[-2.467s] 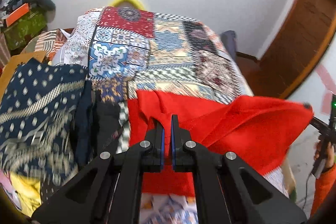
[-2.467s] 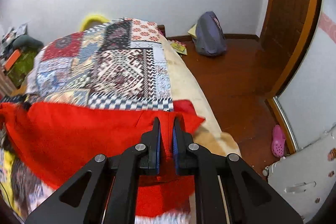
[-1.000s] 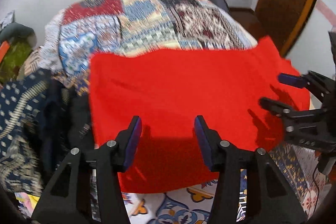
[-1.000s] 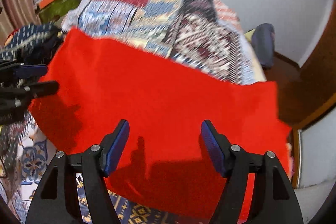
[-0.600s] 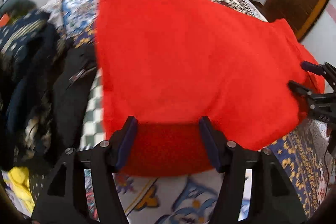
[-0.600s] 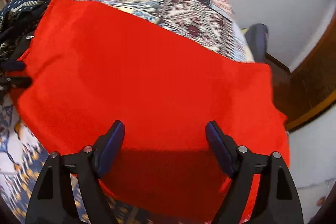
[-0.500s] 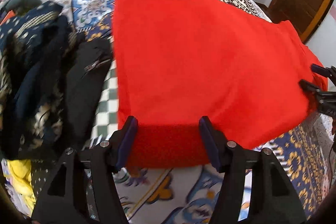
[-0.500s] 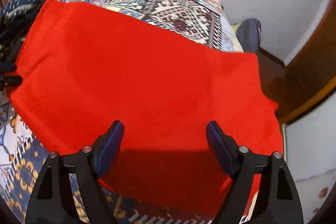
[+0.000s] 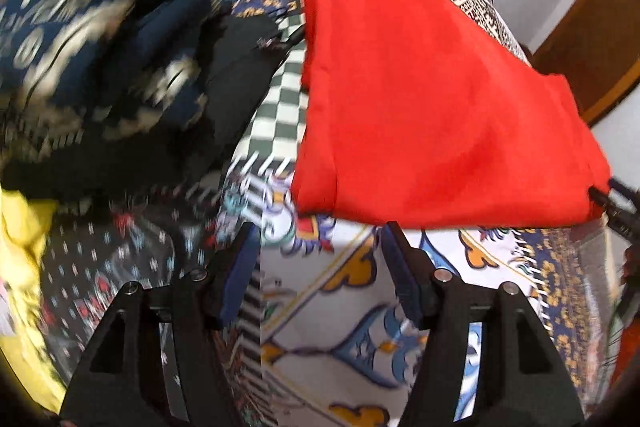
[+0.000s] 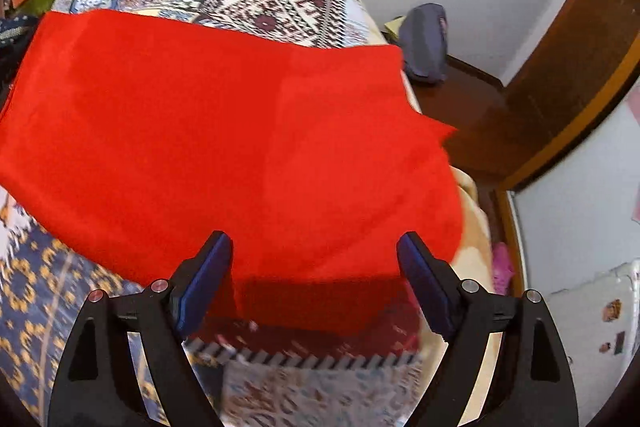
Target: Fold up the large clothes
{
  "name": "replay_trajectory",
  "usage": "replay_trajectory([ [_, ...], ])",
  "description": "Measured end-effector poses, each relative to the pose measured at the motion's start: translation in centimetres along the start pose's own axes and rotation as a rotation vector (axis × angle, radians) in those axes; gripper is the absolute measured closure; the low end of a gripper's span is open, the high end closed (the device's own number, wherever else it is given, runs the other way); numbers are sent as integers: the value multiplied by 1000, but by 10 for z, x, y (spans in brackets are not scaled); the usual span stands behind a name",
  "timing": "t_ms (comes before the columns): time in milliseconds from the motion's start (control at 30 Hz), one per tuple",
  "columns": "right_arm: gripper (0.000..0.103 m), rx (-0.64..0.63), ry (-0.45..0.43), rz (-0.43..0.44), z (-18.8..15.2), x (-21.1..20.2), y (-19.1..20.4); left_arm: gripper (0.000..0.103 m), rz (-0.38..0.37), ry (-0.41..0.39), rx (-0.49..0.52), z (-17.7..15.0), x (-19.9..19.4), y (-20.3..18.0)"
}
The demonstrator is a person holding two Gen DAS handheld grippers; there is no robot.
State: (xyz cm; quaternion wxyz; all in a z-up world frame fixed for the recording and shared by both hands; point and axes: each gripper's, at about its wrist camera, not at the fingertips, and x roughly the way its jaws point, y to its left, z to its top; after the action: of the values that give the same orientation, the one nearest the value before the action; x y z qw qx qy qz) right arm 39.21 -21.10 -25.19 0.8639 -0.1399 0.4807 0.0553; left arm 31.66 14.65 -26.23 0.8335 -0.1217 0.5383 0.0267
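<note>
In the left wrist view, a dark patterned pile (image 9: 100,39) filled the upper left, blurred, with a yellow cloth (image 9: 20,239) at the left edge. The red cloth (image 9: 432,99) lay spread on the bedspread (image 9: 360,307) across the upper right of the frame. A few seconds earlier both grippers had pinched this cloth and held it bunched in the air; since then it had been laid flat and let go, so a fold looked finished and the next one could begin. The left gripper (image 9: 320,259) sat at the bottom centre, tilted steeply down, its fingers spread with only bedspread between them, just short of the cloth's near edge. The right gripper's tips (image 9: 616,203) showed at the right edge, beside the cloth's corner.

In the right wrist view, the red cloth (image 10: 224,147) covered the middle of the frame. The right gripper (image 10: 316,267) hung over its near edge, fingers spread wide and touching nothing, also pointing steeply down.
</note>
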Motion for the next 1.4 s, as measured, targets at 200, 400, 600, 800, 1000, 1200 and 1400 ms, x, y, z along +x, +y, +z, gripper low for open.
replay_trajectory([
  [200,19,45,0,8,-11,-14,-16,41,-158,19,-125,-17,-13,8],
  [400,19,76,-19,59,-12,-23,-13,40,-361,41,-222,-15,-4,-6],
  [600,19,56,-48,101,-5,-25,2,40,-454,-5,-309,-1,12,0],
  [800,19,37,-52,124,5,-18,15,41,-573,-67,-449,16,41,16],
  [1000,19,59,-43,144,14,-8,24,42,-549,-98,-459,37,50,11],
  [1200,19,101,-16,183,19,0,34,47,-399,-121,-401,72,63,-14],
  [1400,19,104,-13,194,21,-9,39,87,-267,-155,-331,89,60,-26],
])
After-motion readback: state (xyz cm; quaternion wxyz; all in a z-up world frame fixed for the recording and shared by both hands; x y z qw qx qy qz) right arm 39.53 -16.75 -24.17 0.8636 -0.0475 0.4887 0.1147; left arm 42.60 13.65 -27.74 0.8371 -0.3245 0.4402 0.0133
